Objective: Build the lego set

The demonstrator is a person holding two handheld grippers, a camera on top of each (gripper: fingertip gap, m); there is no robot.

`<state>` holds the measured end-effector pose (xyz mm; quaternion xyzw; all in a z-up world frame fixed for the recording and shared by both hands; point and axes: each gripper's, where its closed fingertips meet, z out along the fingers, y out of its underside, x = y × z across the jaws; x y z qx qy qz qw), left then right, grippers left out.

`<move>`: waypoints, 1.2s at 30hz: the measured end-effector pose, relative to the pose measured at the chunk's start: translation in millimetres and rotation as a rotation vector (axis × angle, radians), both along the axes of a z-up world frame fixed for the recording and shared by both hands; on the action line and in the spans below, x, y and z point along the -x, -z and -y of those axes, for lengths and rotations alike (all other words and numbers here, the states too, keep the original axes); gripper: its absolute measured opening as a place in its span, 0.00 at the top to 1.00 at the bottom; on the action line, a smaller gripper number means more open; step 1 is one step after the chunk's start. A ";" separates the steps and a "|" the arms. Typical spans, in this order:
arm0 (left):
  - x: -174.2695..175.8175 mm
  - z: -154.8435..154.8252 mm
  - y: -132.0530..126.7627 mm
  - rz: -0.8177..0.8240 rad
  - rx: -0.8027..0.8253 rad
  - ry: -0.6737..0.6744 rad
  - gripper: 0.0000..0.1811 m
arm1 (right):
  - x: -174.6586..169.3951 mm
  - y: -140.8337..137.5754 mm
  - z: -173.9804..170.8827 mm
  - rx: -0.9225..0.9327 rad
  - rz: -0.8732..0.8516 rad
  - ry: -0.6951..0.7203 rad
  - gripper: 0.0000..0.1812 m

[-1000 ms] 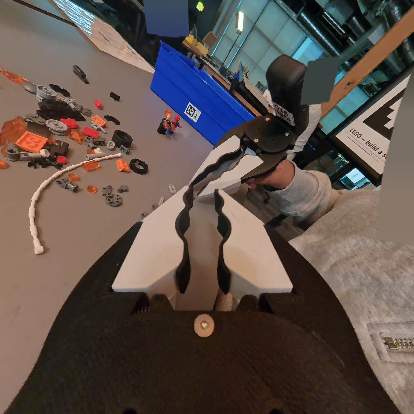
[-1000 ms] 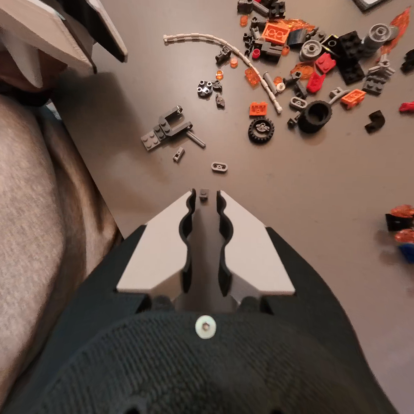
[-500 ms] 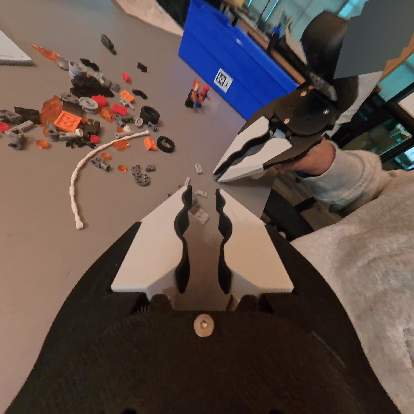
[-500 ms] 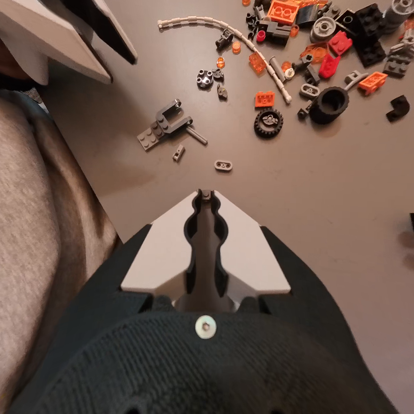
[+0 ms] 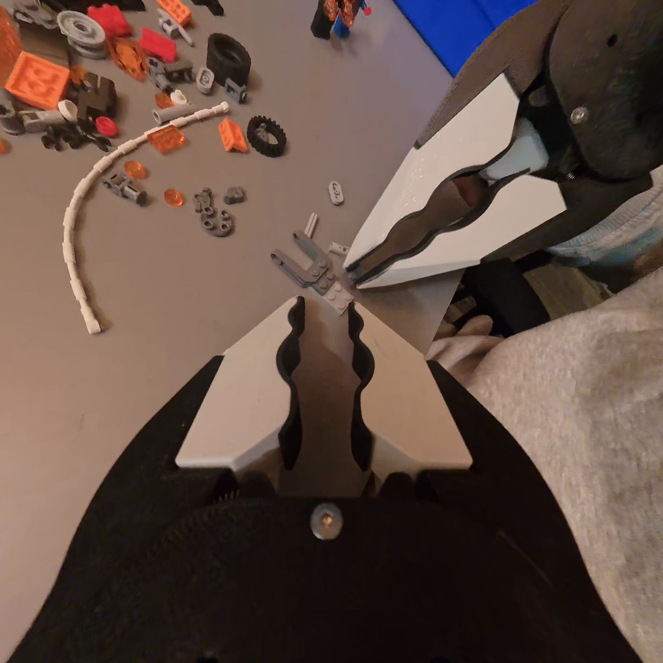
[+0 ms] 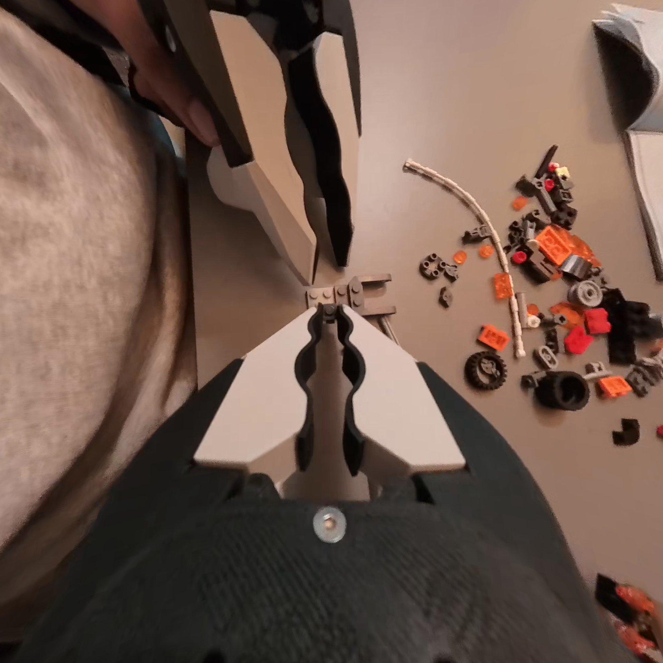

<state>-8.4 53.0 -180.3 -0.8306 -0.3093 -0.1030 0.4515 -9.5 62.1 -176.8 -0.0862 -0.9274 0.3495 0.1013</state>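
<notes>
Grey tabletop held the flat grey forked lego sub-assembly near its edge. Left gripper spread, empty, beside it. Right gripper clenched on tiny dark-grey stud piece, just over assy. Step: attaching; next prob. align & press.

A grey table is seen beneath everything. A blue bin is seen at its far edge, up and to the right. An open booklet is laid at the upper right. A grey fleece garment is seen alongside.
</notes>
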 end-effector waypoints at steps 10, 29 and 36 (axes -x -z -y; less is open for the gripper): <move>0.9 -4.8 -1.2 0.036 -0.027 0.002 0.88 | -0.3 3.0 2.5 -0.009 -0.052 -0.037 0.97; 1.6 -8.1 -5.3 0.045 -0.070 -0.014 0.88 | -22.5 10.5 -22.0 0.016 0.053 0.087 0.92; 2.2 -7.4 -4.0 0.047 -0.062 -0.020 0.88 | -22.9 4.2 -25.7 0.061 0.057 0.115 0.93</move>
